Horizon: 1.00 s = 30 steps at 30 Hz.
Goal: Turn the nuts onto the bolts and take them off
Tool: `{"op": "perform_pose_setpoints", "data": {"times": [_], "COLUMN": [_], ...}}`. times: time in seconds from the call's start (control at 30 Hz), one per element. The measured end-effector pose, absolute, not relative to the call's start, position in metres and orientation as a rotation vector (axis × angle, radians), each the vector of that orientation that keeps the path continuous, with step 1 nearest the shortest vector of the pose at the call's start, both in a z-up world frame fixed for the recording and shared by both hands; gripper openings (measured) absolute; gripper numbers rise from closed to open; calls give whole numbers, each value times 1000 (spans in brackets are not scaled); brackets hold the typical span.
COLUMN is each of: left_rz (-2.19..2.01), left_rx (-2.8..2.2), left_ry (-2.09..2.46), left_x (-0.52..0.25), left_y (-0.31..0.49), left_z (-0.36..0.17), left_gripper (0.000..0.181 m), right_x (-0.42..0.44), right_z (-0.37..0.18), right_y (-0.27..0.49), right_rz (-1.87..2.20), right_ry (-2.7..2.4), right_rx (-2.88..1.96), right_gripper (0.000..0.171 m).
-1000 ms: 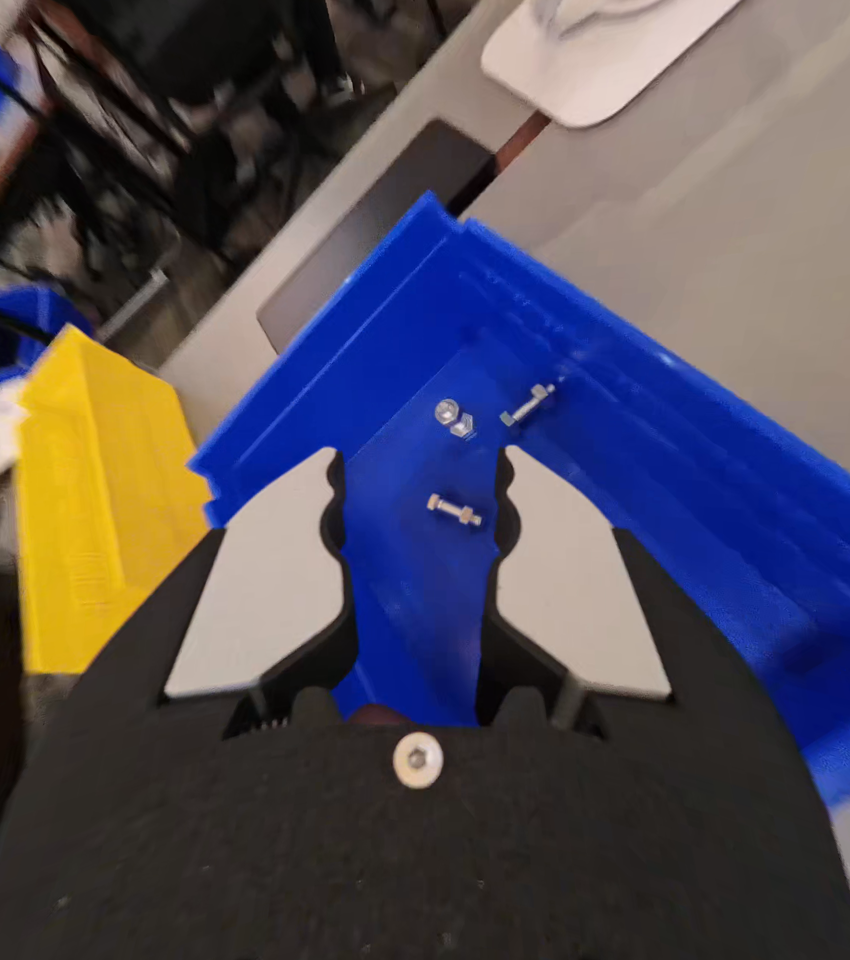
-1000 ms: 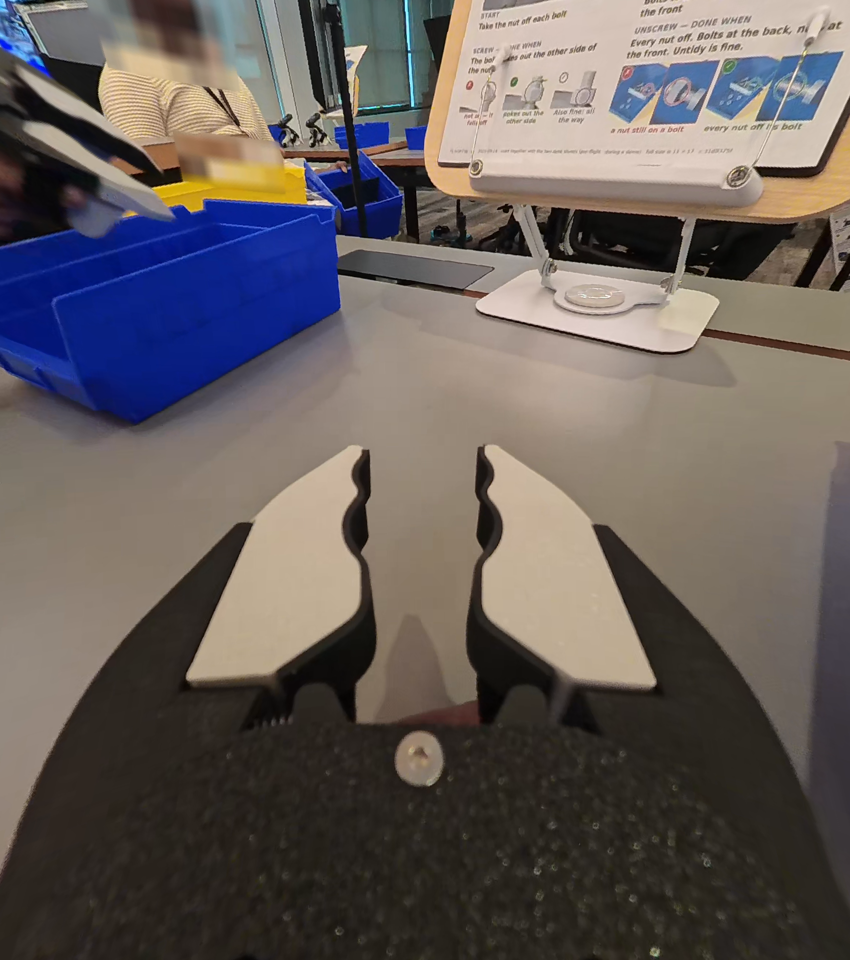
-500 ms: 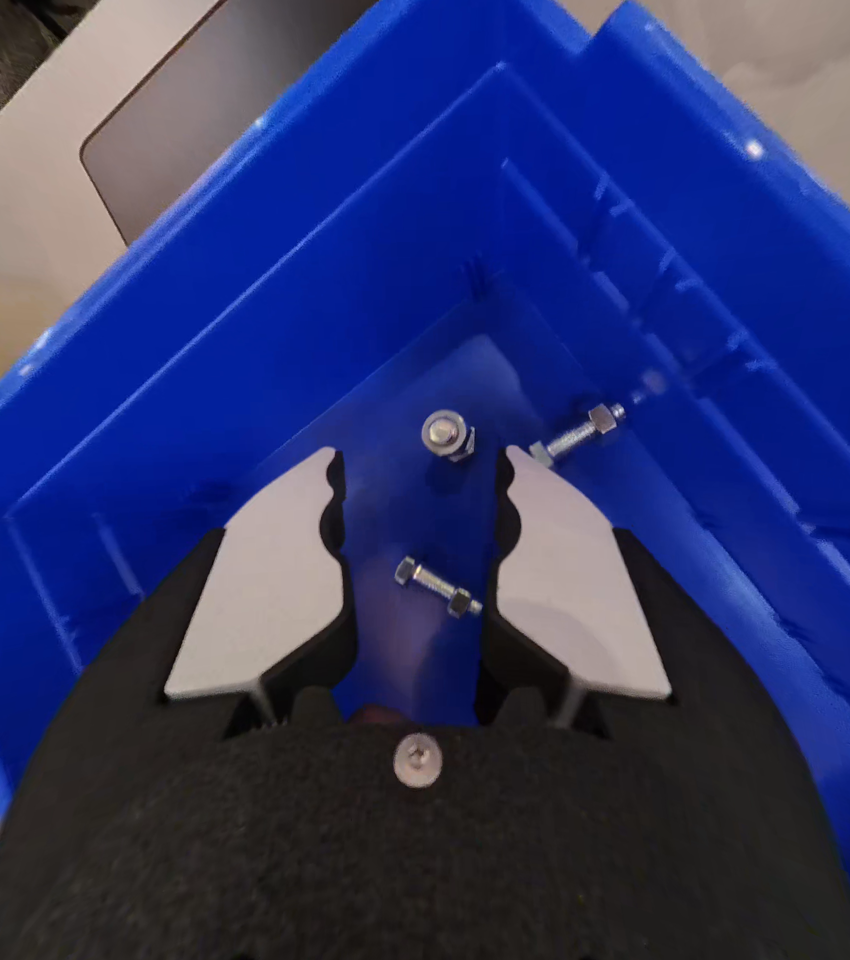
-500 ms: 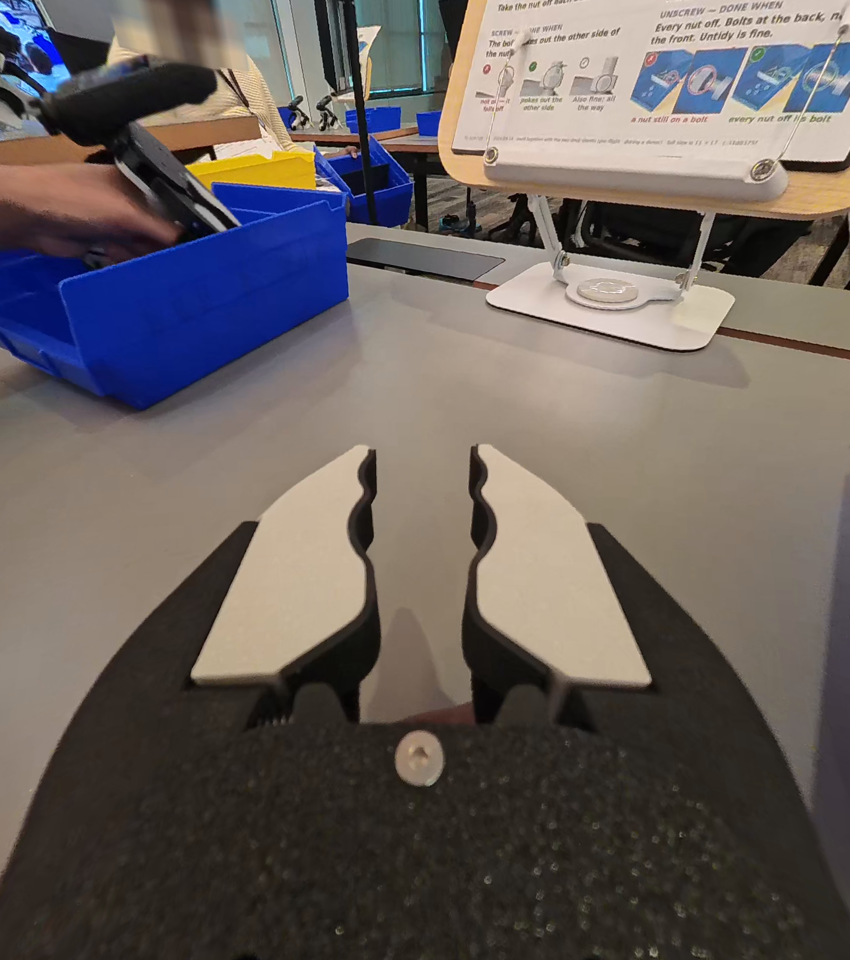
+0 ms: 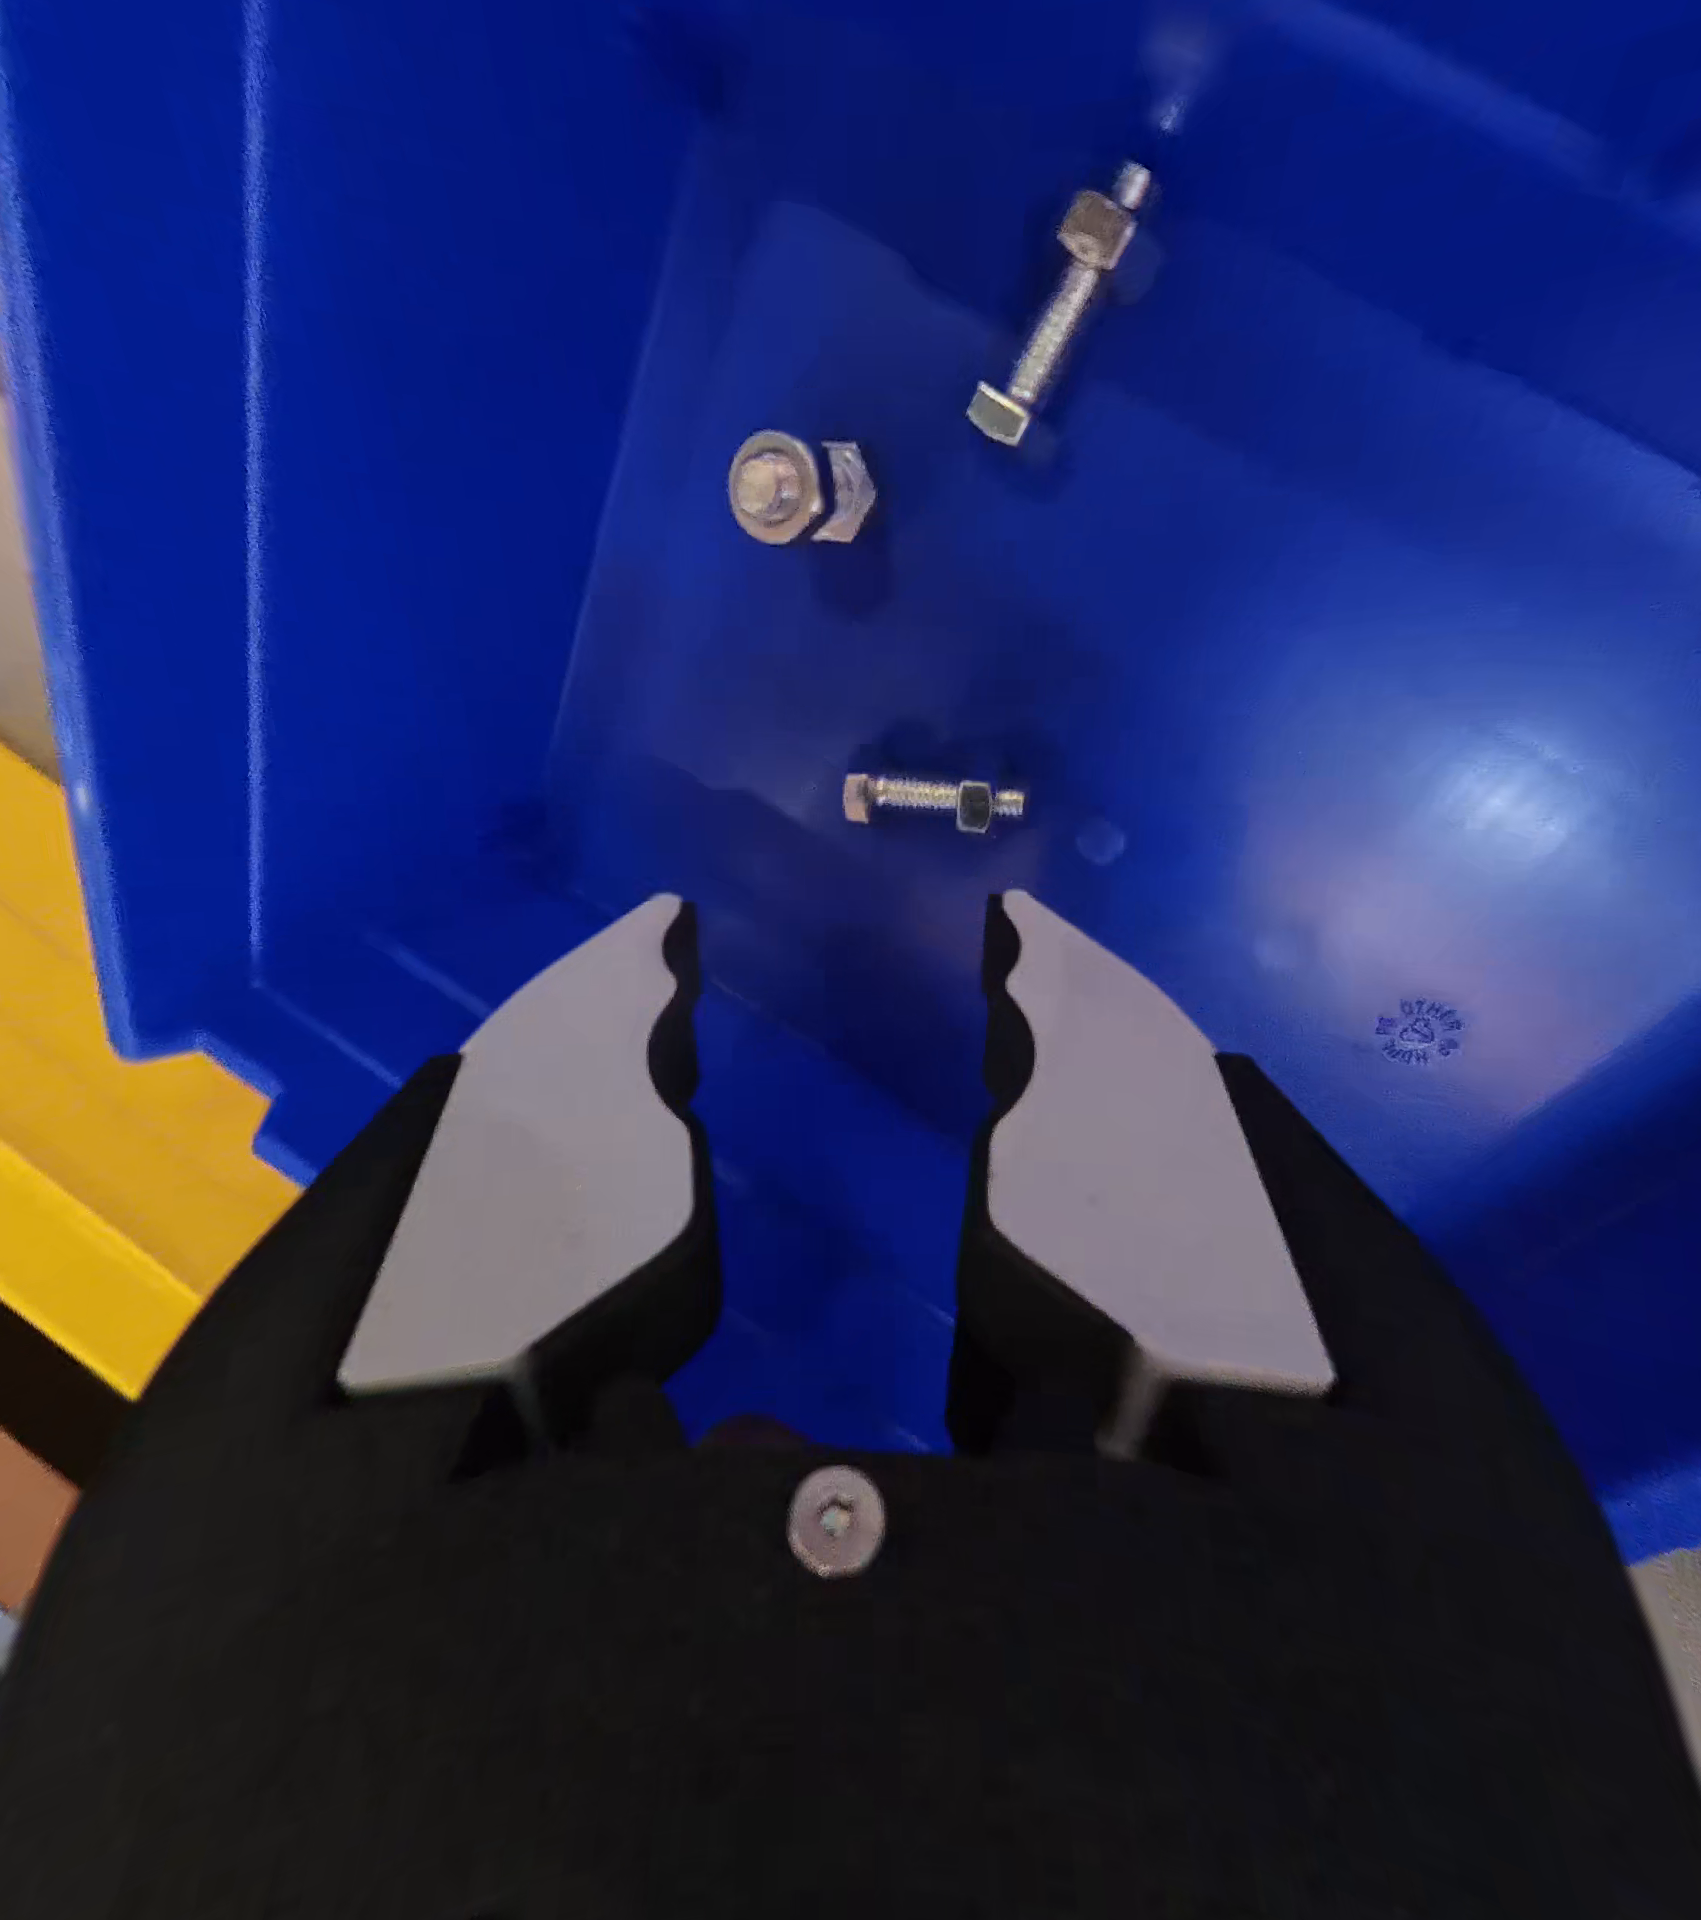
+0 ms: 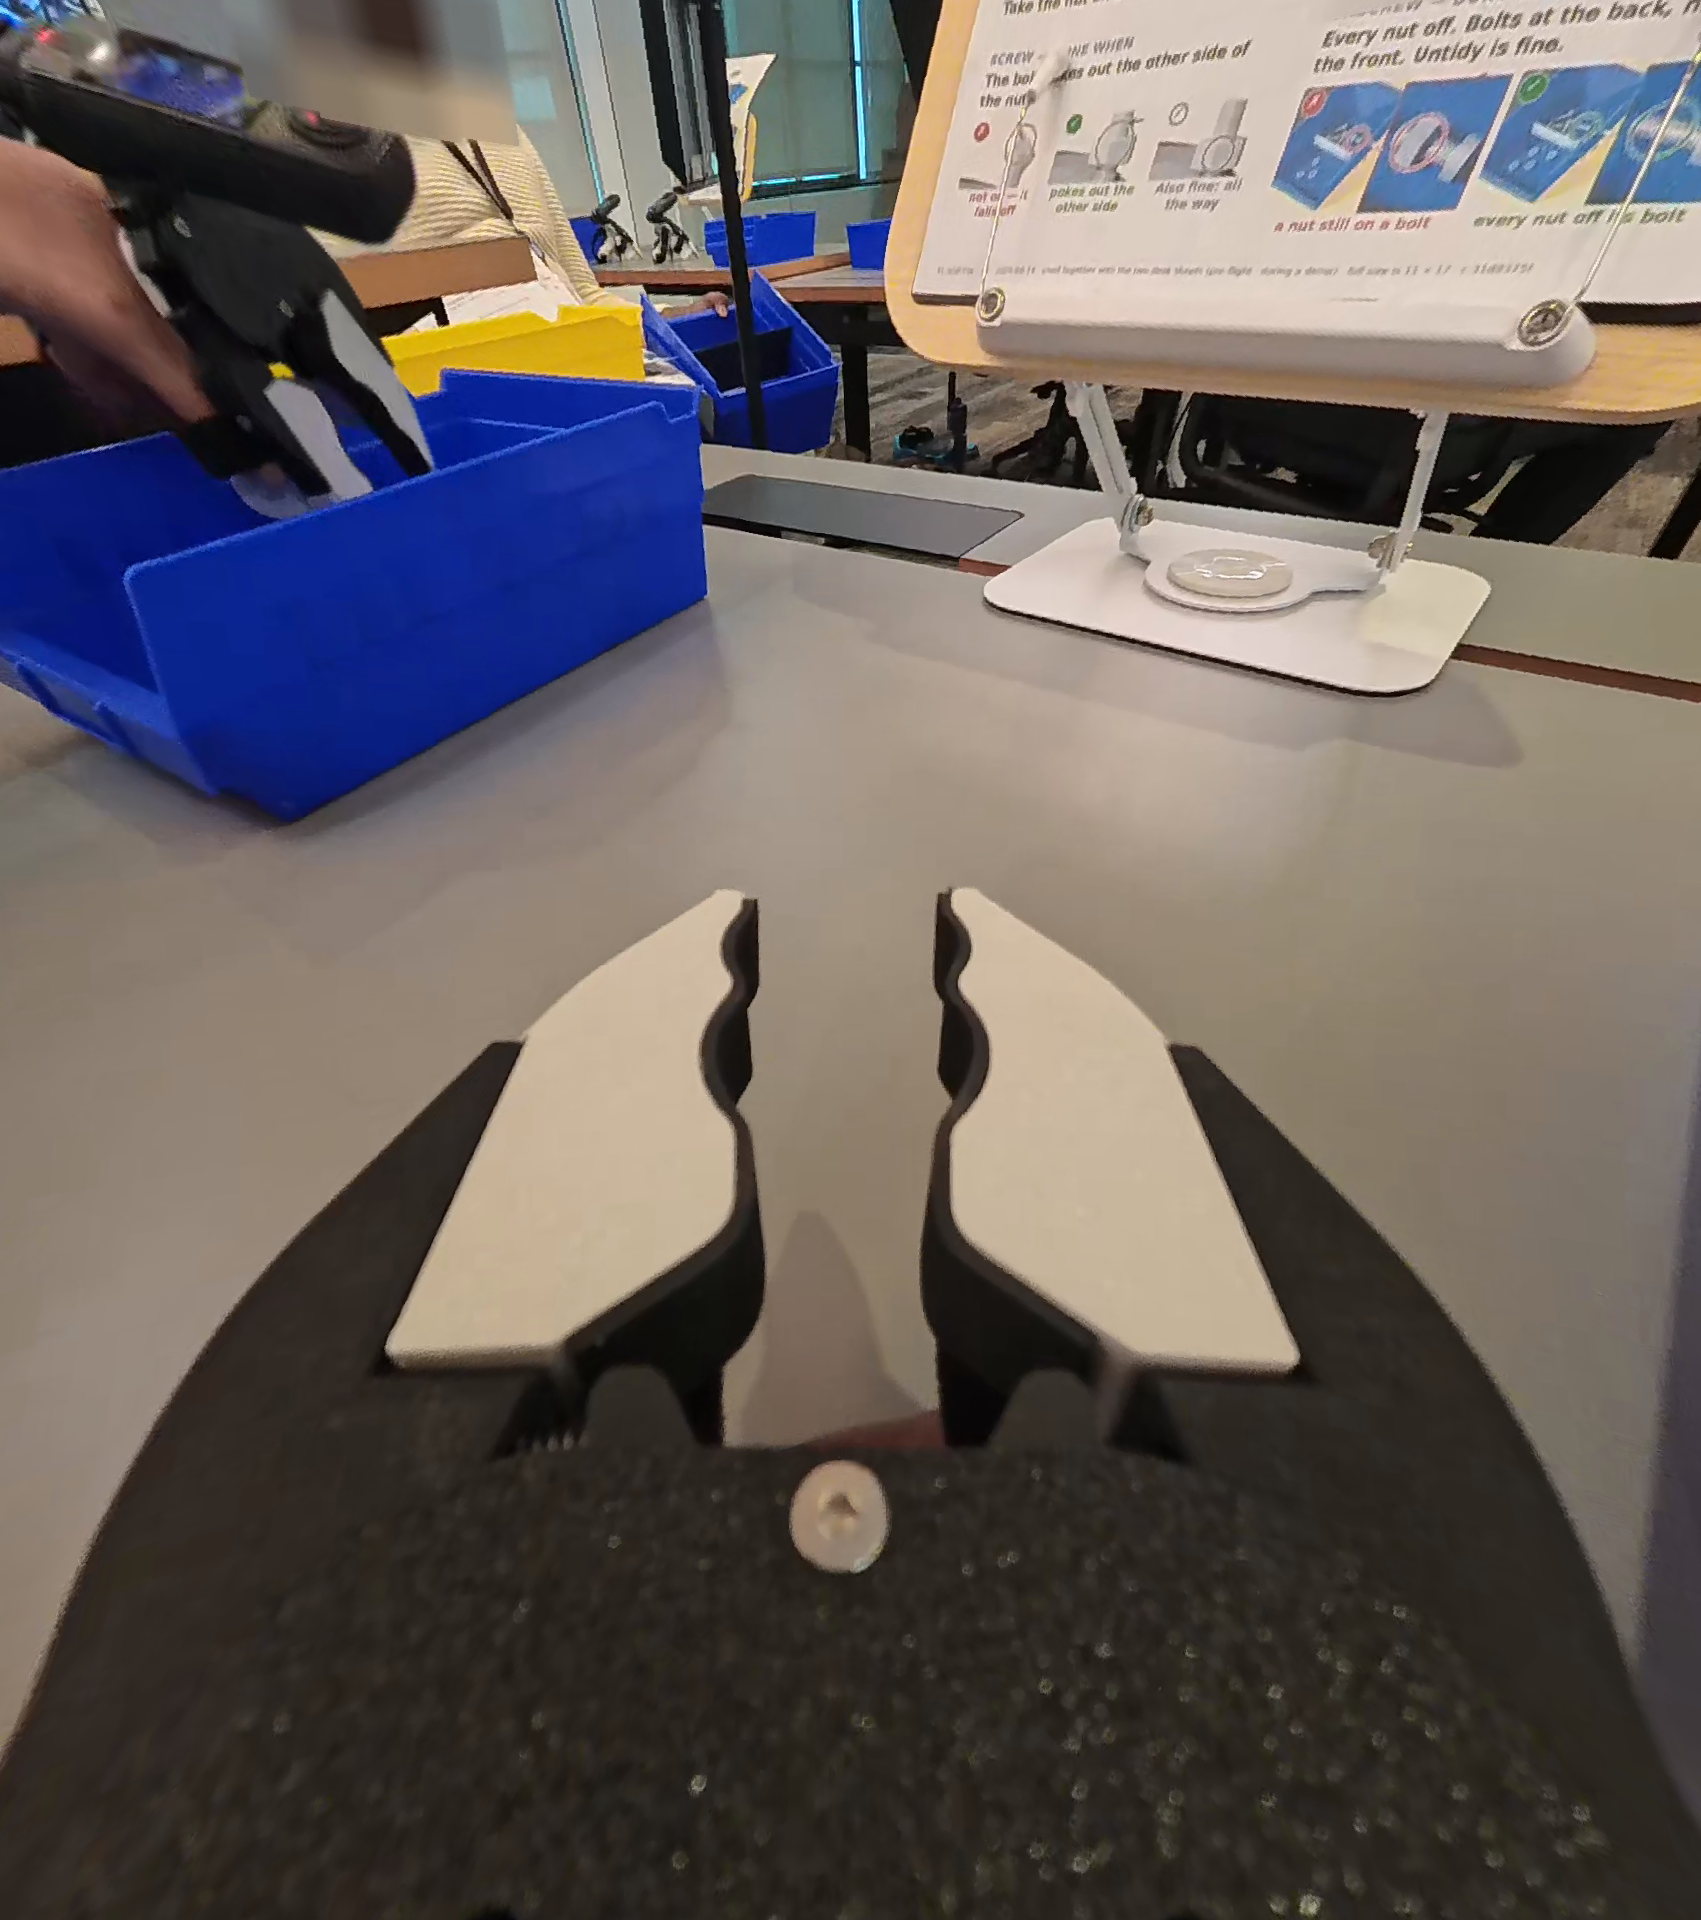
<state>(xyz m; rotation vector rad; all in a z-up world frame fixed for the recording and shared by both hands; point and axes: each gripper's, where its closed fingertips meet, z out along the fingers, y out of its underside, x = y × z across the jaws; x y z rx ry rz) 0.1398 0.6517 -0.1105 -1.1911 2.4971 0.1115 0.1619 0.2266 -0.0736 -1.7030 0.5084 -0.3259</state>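
Over the blue bin [image 5: 389,520], left tool [image 5: 838,914] had dropped closer, wide open, empty, just short of nearest nutted bolt [image 5: 932,801]; grab likely next. Right tool [image 6: 844,914] stayed open, idle over tabletop [image 6: 1241,883].

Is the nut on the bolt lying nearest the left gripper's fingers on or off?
On. The nearest bolt lies flat on the blue bin floor with a dark nut around its thread, near the tip.

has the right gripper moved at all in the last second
Barely. The right gripper hovers open over the grey table, and the white stand base sits at nearly the same spot ahead of its fingertips.
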Motion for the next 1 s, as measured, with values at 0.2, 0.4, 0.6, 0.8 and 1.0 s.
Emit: {"op": "perform_pose_setpoints", "data": {"times": [0.2, 0.4, 0.6, 0.8, 1.0], "left_rz": [169, 209, 218, 181, 172], "left_rx": [-1328, -1358, -1279, -1336, -1536], "left_ry": [2553, 2521, 2618, 2645, 2481], "left_x": [148, 161, 157, 153, 140], "left_y": [666, 672, 660, 653, 655], "left_z": [-128, -134, -141, -145, -144], "left_gripper": [41, 37, 38, 6, 5], "right_x": [162, 162, 162, 161, 160], "right_z": [-74, -77, -75, -75, -75], "right_y": [228, 229, 228, 228, 228], "right_rz": [-326, -305, -297, -292, -287], "right_ry": [504, 507, 506, 501, 496], "right_rx": [-1711, -1726, -1712, -1713, -1714], "right_gripper": [31, 29, 28, 27, 27]}}
